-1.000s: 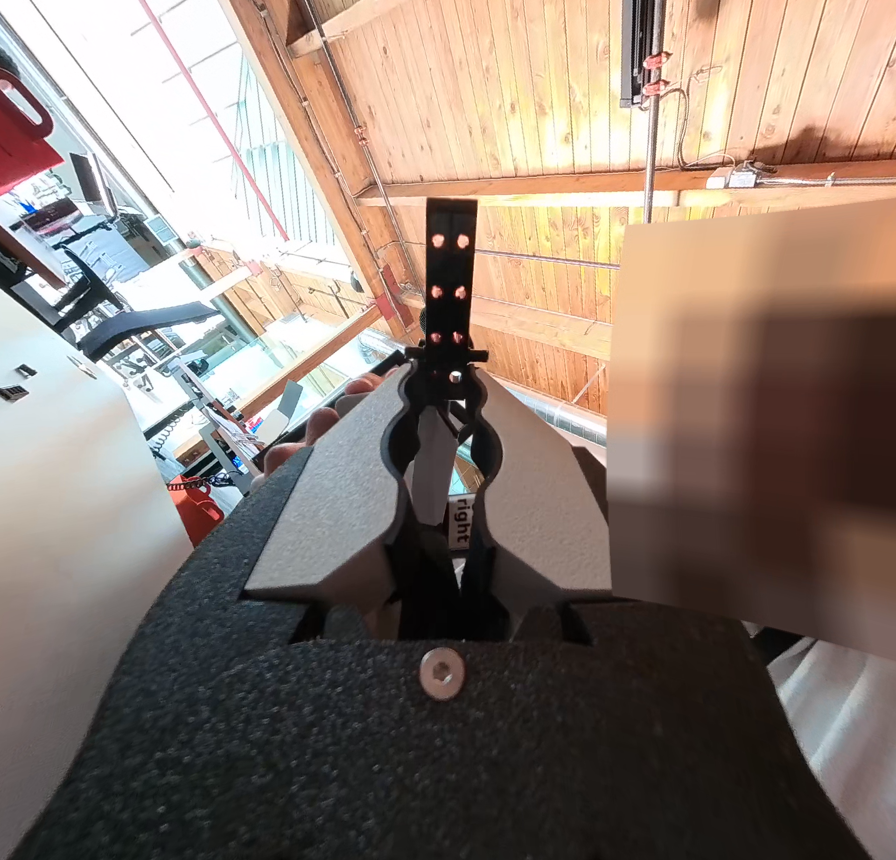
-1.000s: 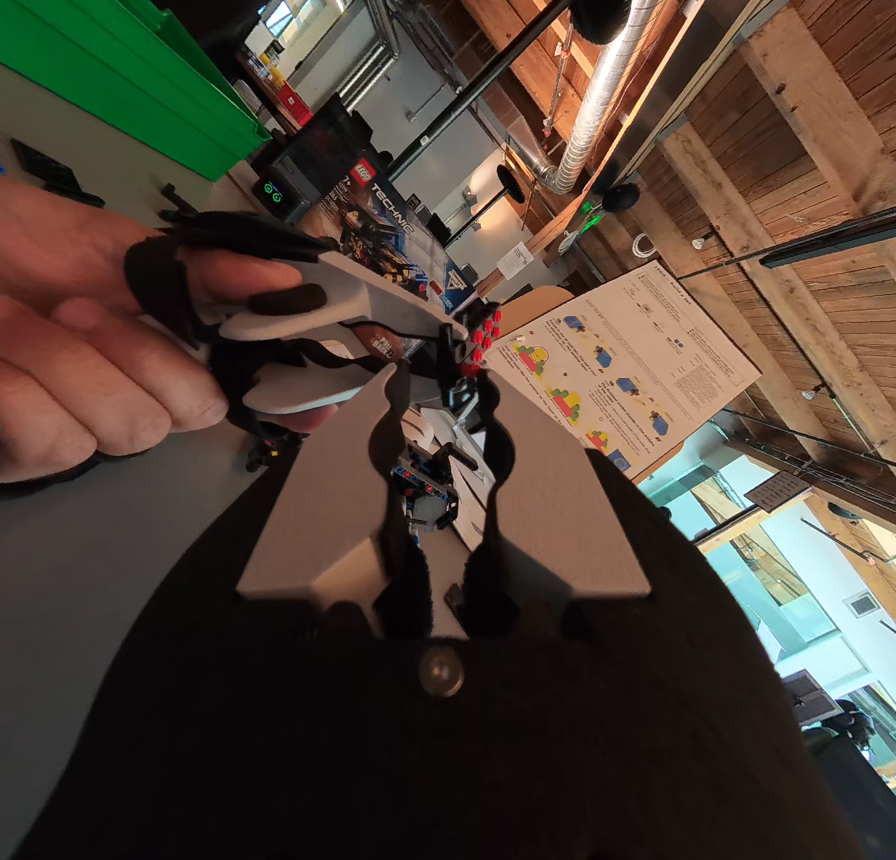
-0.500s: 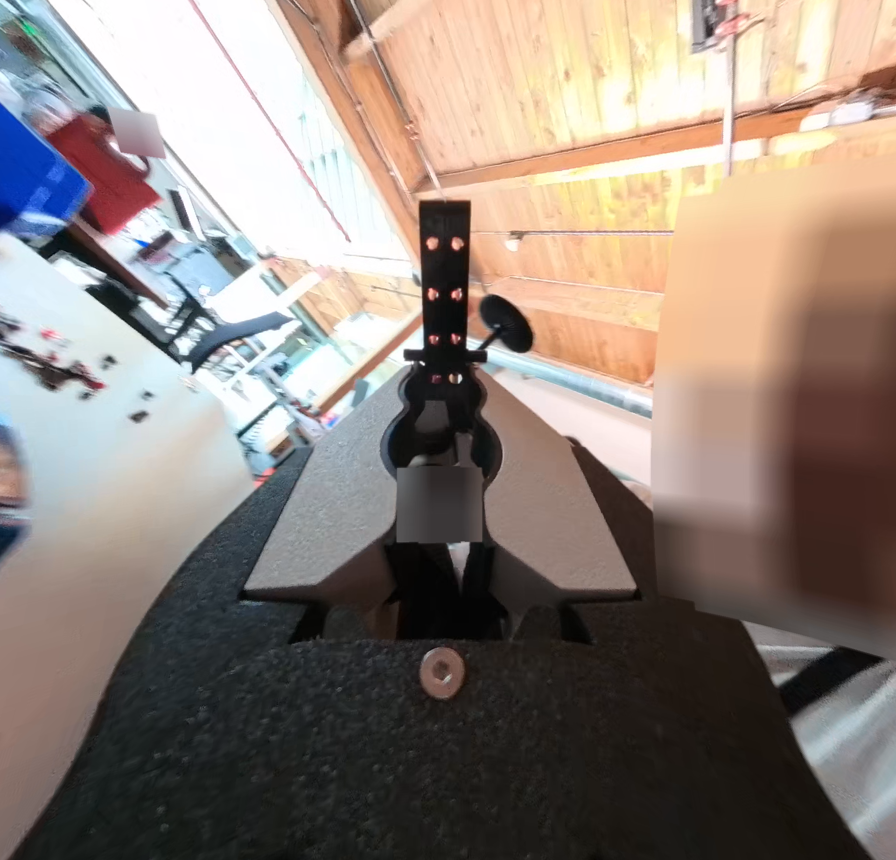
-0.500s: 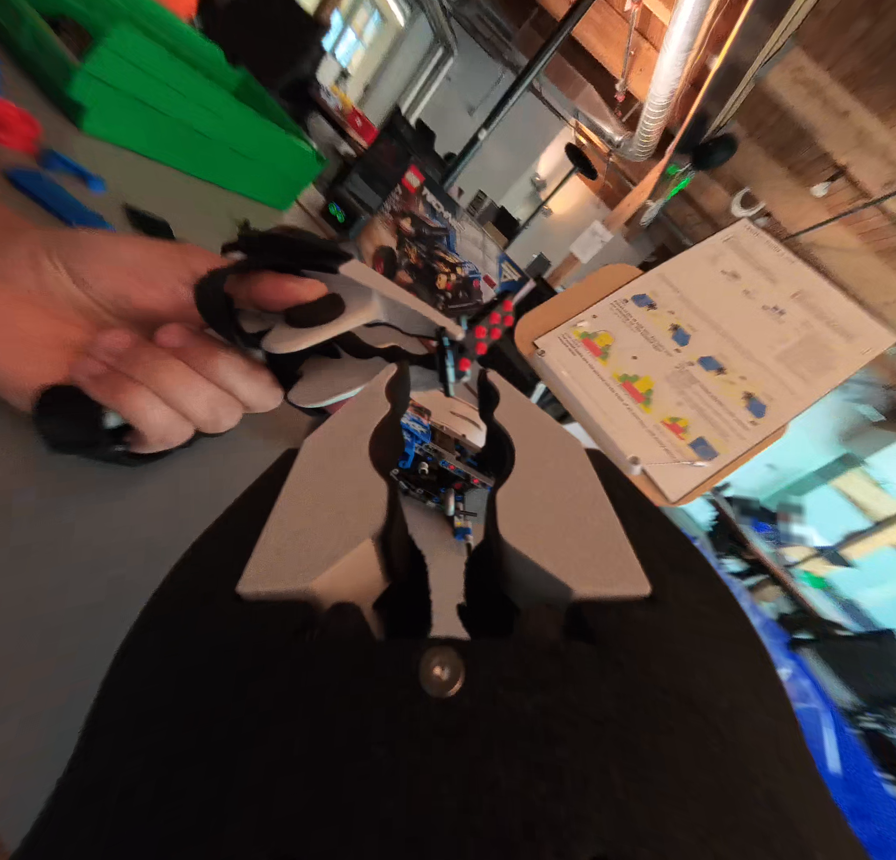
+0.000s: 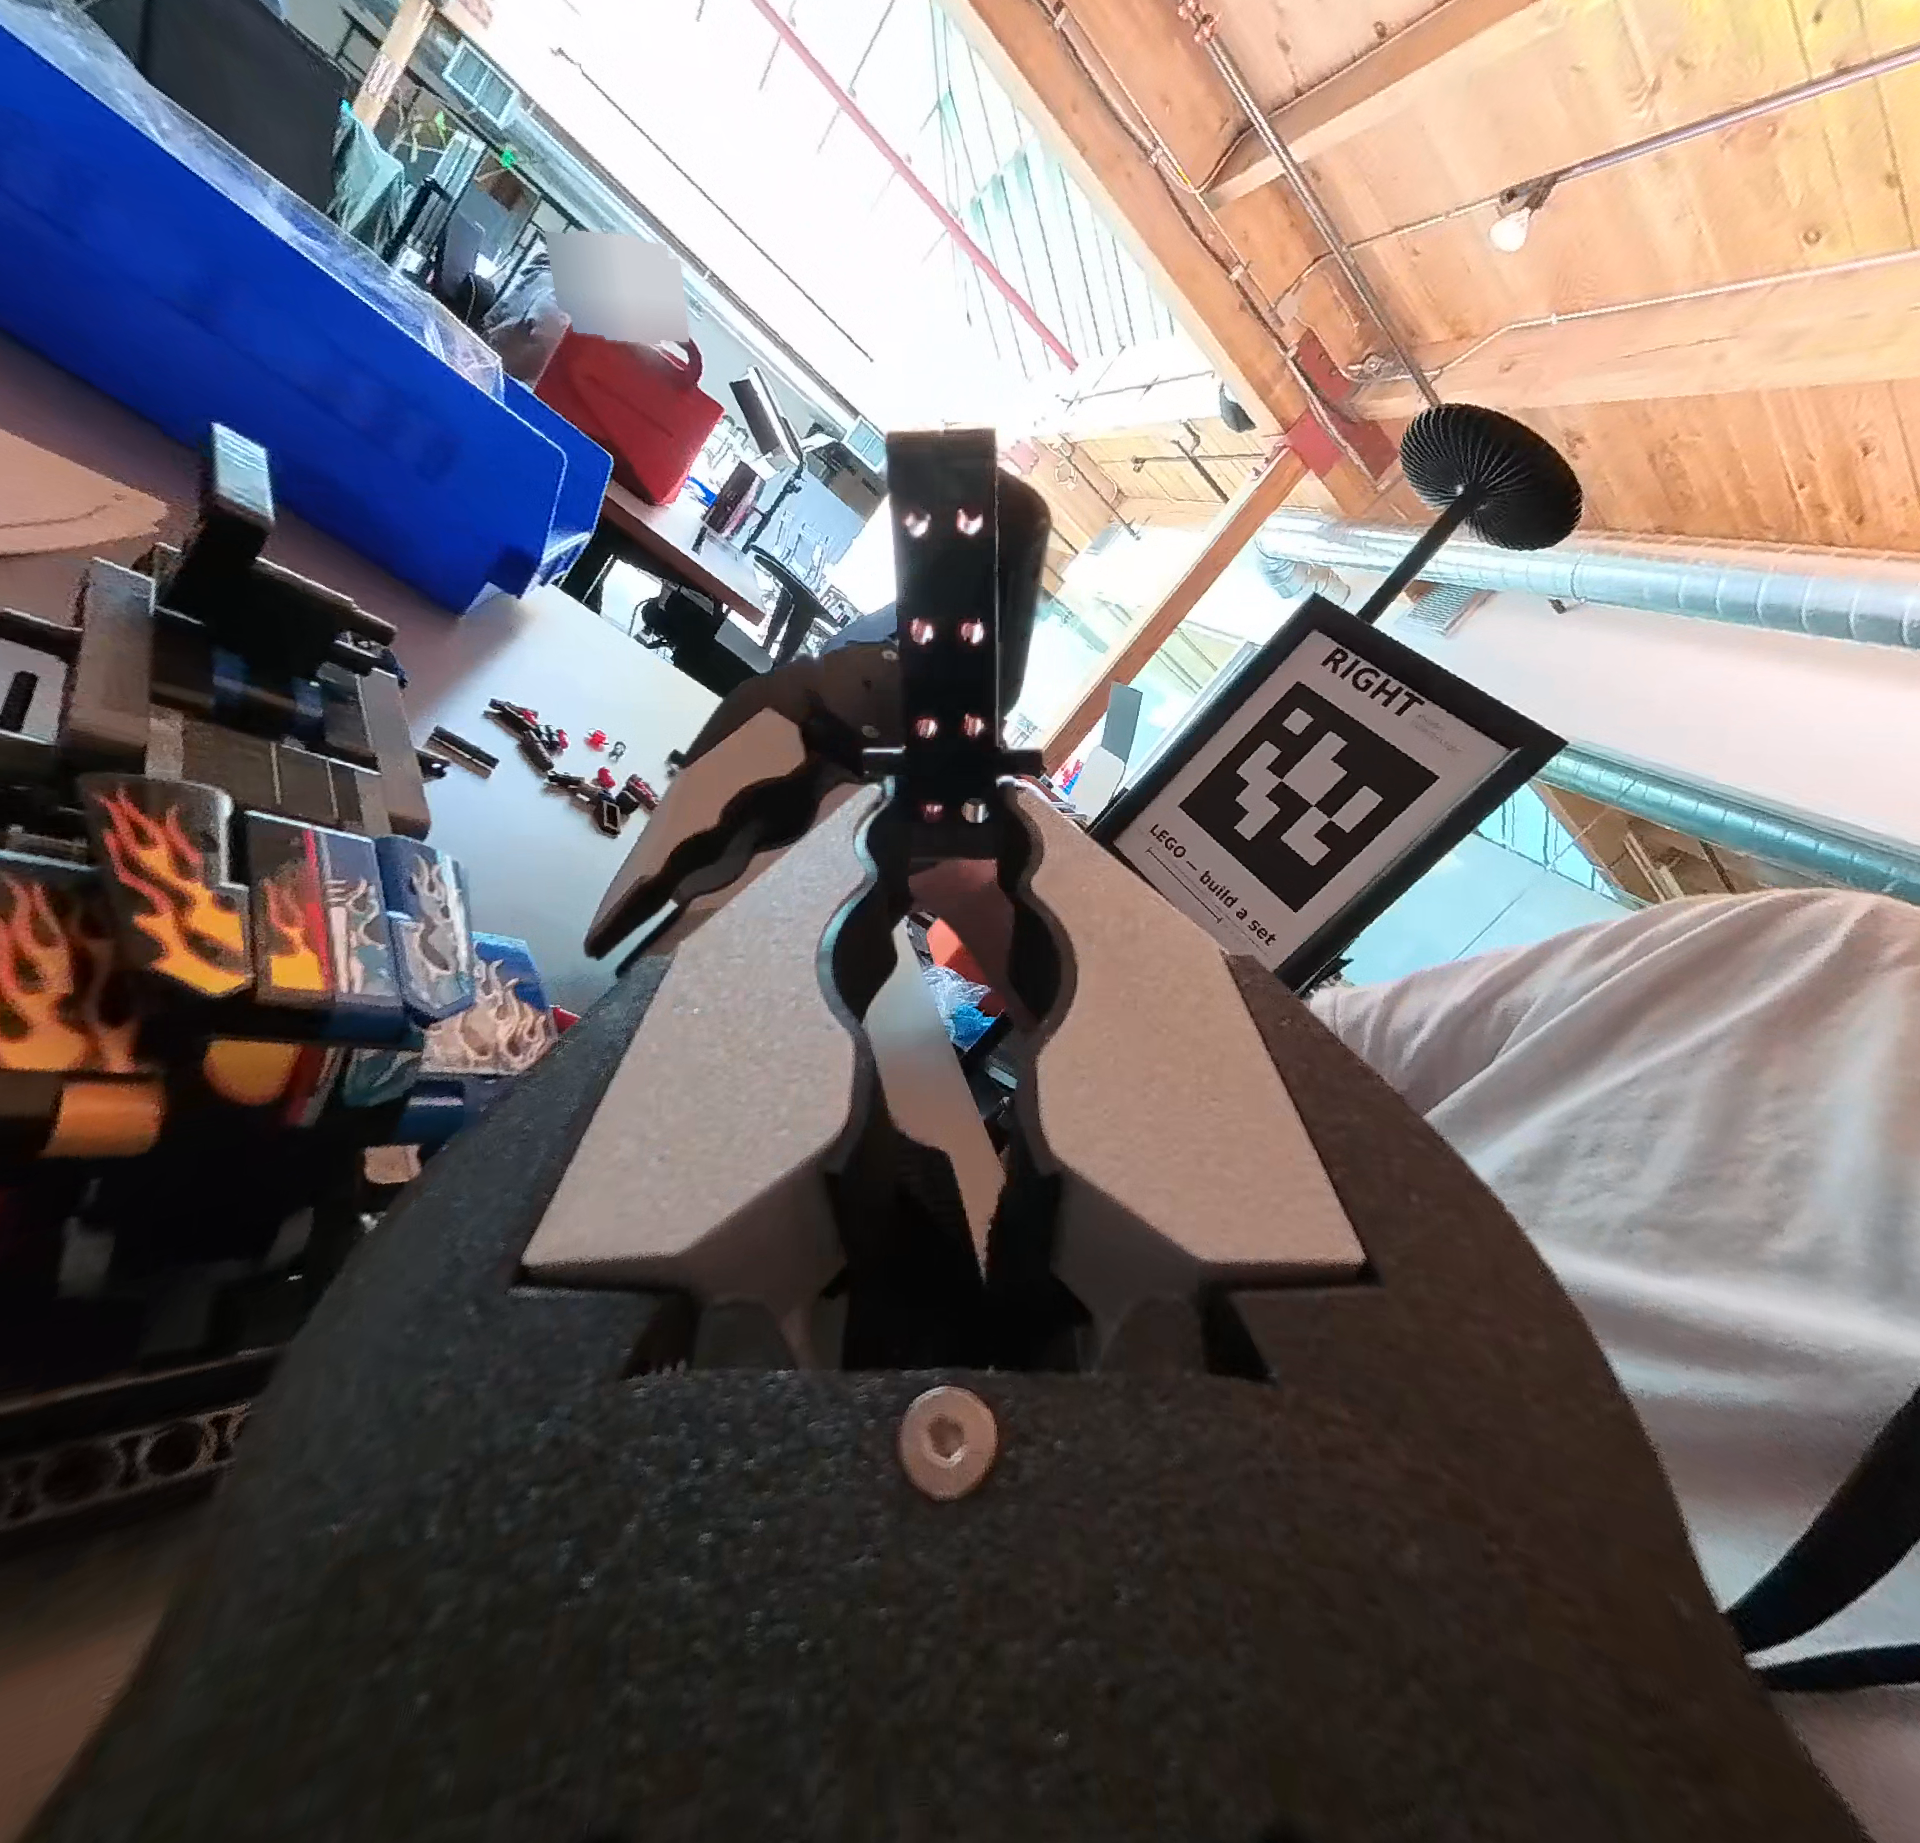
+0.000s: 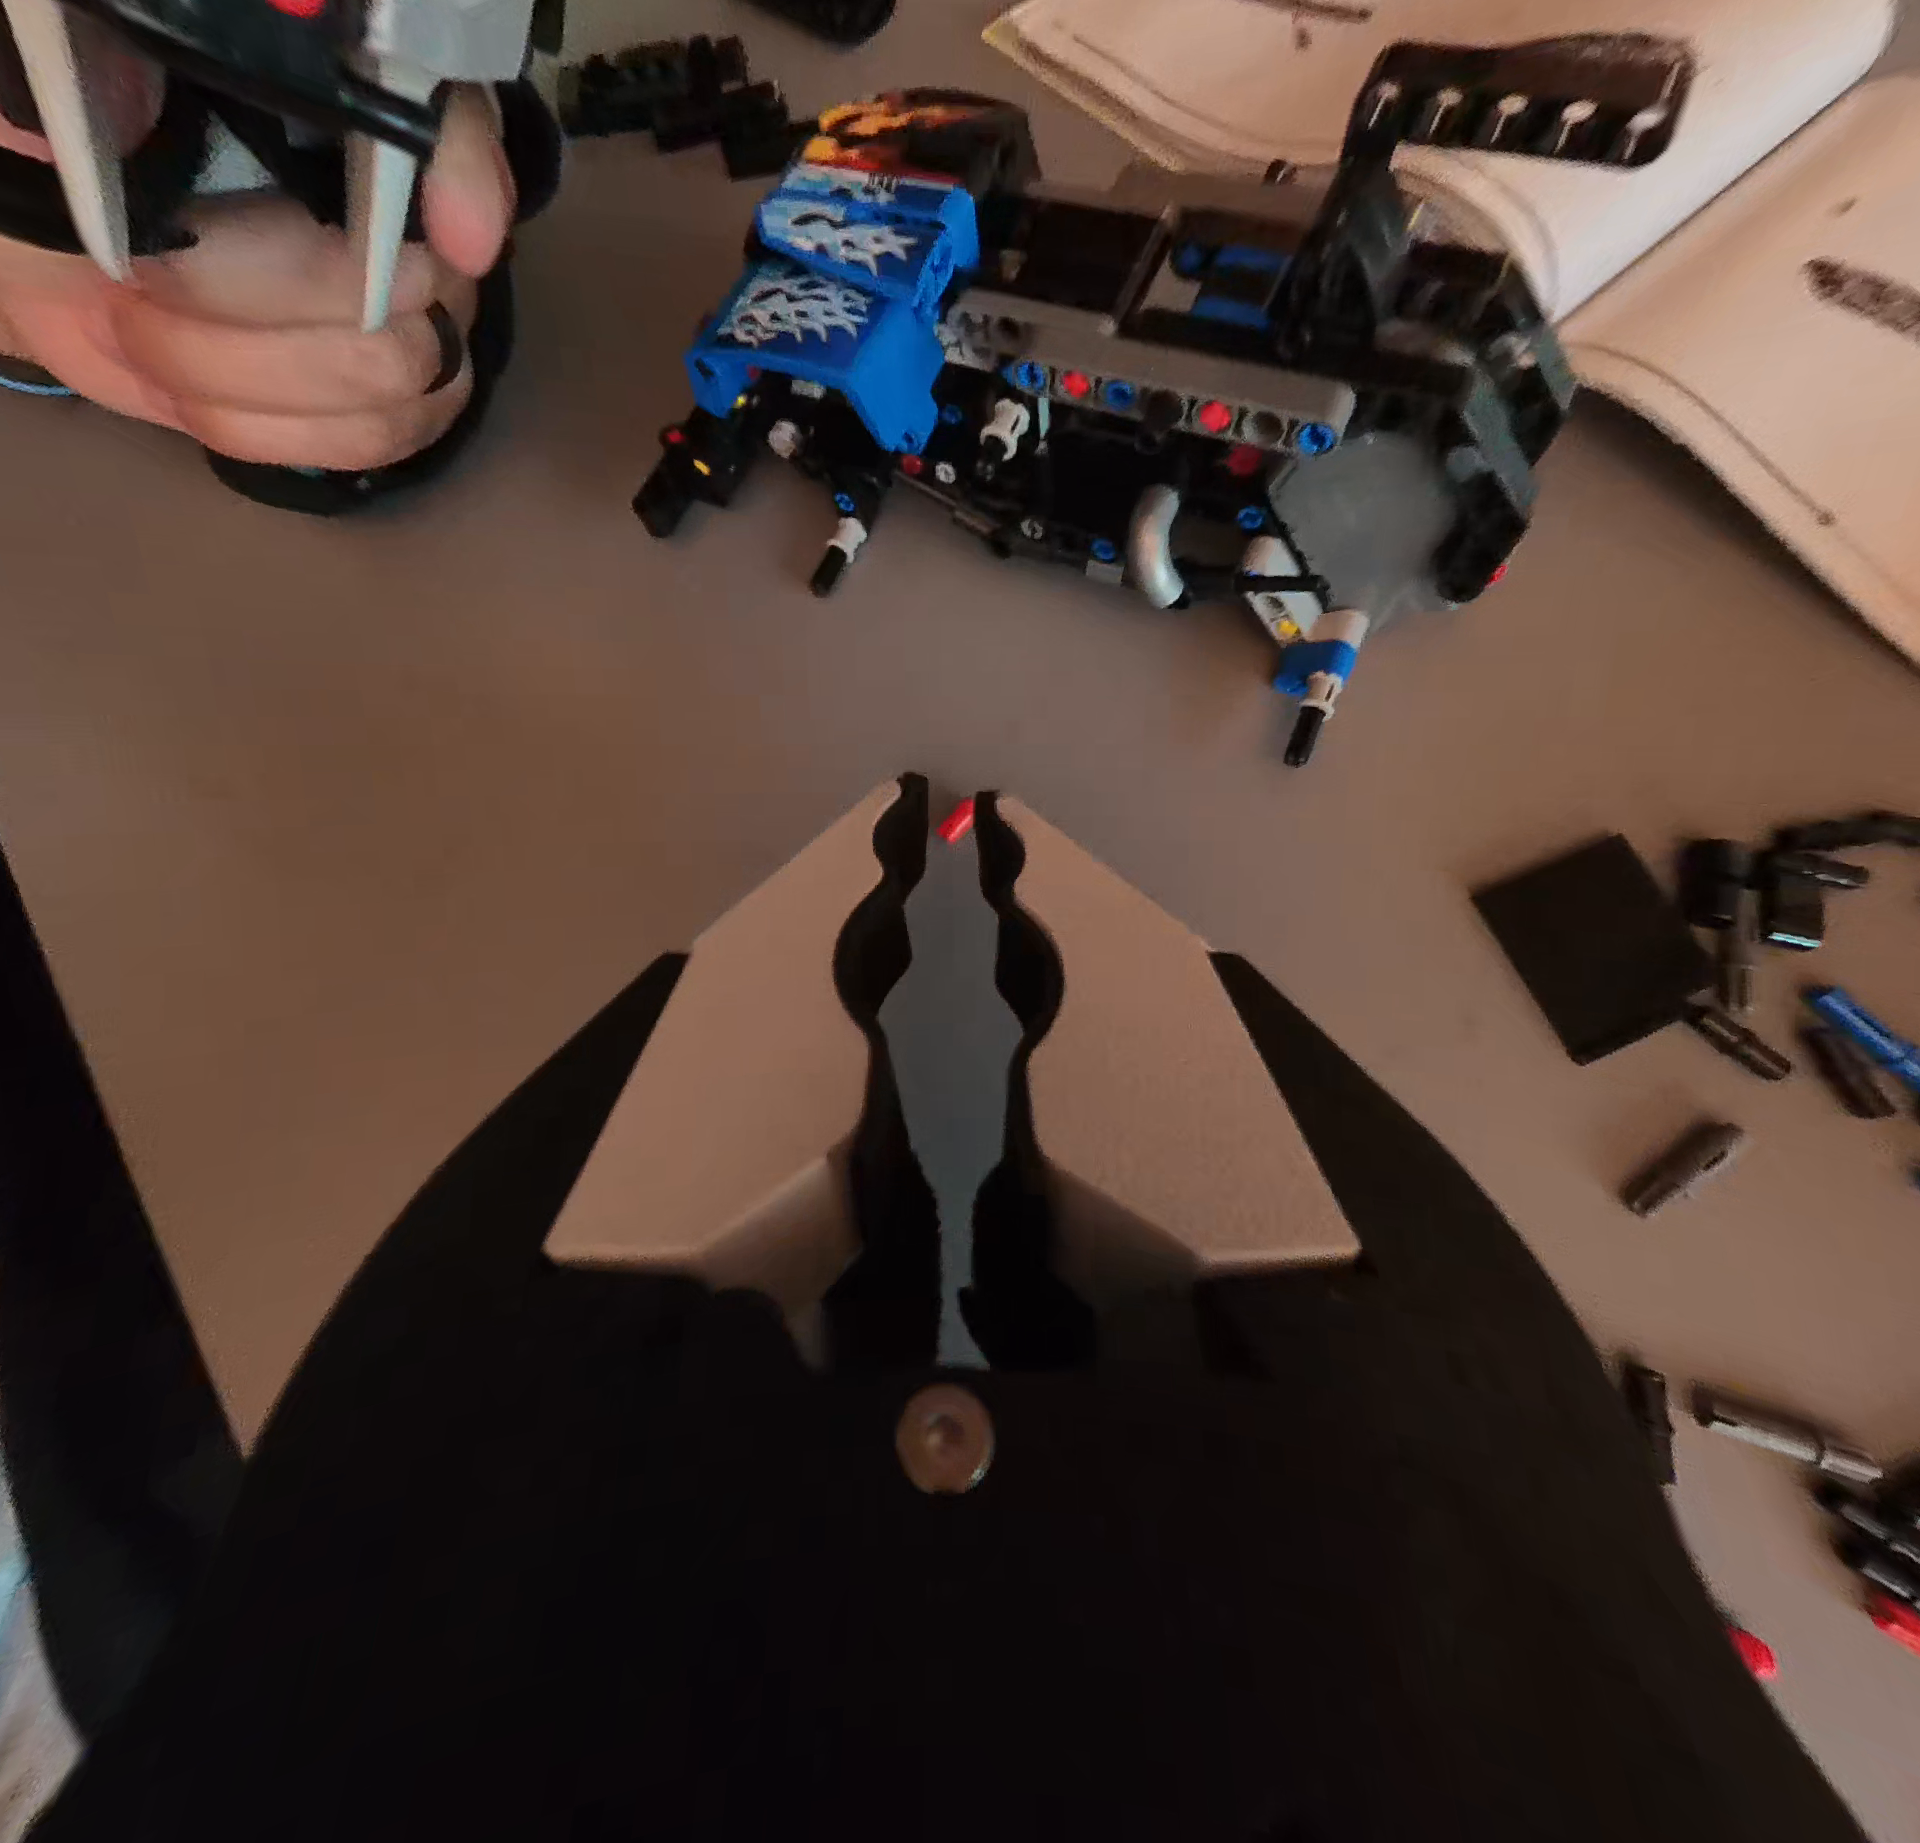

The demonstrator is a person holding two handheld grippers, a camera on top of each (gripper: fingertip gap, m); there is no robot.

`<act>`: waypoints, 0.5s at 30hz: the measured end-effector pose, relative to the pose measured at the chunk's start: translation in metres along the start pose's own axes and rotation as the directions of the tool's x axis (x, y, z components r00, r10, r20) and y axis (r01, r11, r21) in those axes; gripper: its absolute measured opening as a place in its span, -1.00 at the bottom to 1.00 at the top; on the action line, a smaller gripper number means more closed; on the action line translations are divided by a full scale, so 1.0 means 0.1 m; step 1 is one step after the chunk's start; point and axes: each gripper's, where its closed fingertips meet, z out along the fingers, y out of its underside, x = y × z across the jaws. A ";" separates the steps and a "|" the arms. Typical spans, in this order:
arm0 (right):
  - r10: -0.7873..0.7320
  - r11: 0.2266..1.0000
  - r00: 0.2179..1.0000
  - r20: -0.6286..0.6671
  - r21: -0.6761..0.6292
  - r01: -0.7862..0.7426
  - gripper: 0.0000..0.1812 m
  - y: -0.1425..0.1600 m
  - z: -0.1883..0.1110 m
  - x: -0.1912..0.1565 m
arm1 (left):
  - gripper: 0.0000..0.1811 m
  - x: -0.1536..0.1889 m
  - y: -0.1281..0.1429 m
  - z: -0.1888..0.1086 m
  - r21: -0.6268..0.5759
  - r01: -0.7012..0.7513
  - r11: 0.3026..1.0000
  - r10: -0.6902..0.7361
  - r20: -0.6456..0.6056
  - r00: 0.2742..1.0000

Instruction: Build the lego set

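Right gripper (image 6: 948,817) lowered (pinching red pin (image 6: 954,819)).

The open booklet (image 6: 1714,266) runs off the right edge, its print smeared beyond reading.

Blue bin (image 5: 260,339) beside red bag (image 5: 623,411)

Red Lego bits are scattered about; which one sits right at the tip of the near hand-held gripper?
The tiny red peg, alone on bare table between the right hand-held gripper fingertips; other red bits lie at the far right edge.
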 end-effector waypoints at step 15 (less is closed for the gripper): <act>-0.075 0.997 0.994 0.086 -0.023 0.077 -0.87 0.03 0.10 -0.14 | -0.85 0.07 0.07 0.04 -0.039 -0.004 0.999 0.003 -0.032 0.999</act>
